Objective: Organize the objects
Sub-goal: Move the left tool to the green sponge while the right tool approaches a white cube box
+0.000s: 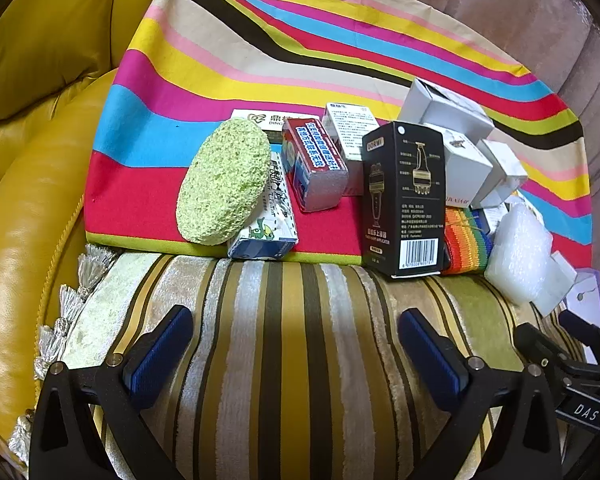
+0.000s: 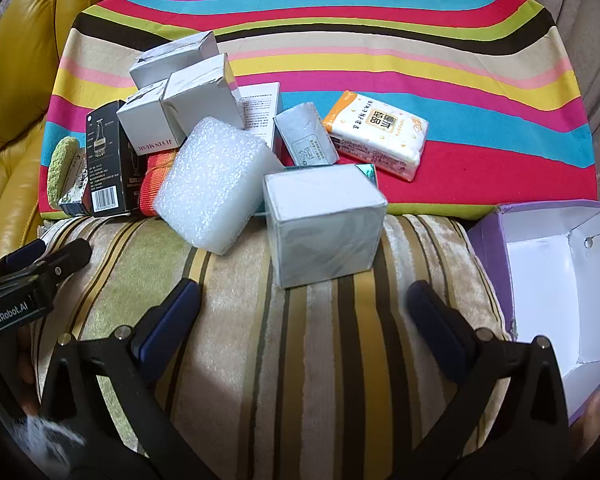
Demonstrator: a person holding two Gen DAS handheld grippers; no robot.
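Loose objects lie along the front of a rainbow-striped cloth (image 1: 300,60). In the left wrist view: a green sponge (image 1: 224,182) leaning on a small carton (image 1: 266,236), a red pack (image 1: 314,164), a black box (image 1: 406,196), white boxes (image 1: 460,148), a bubble-wrap block (image 1: 520,256). My left gripper (image 1: 296,344) is open and empty, in front of them over a striped cushion. In the right wrist view: the bubble-wrap block (image 2: 216,184), a grey-white box (image 2: 324,224), a tissue pack (image 2: 376,136), an open purple box (image 2: 556,280), empty, at right. My right gripper (image 2: 304,316) is open and empty, just short of the grey-white box.
A yellow leather sofa (image 1: 32,160) rises at left. The gold-striped velvet cushion (image 1: 292,360) lies under both grippers. A rainbow strap roll (image 1: 466,240) sits between the black box and the bubble wrap. A leaflet (image 2: 260,108) lies behind the white boxes (image 2: 180,96).
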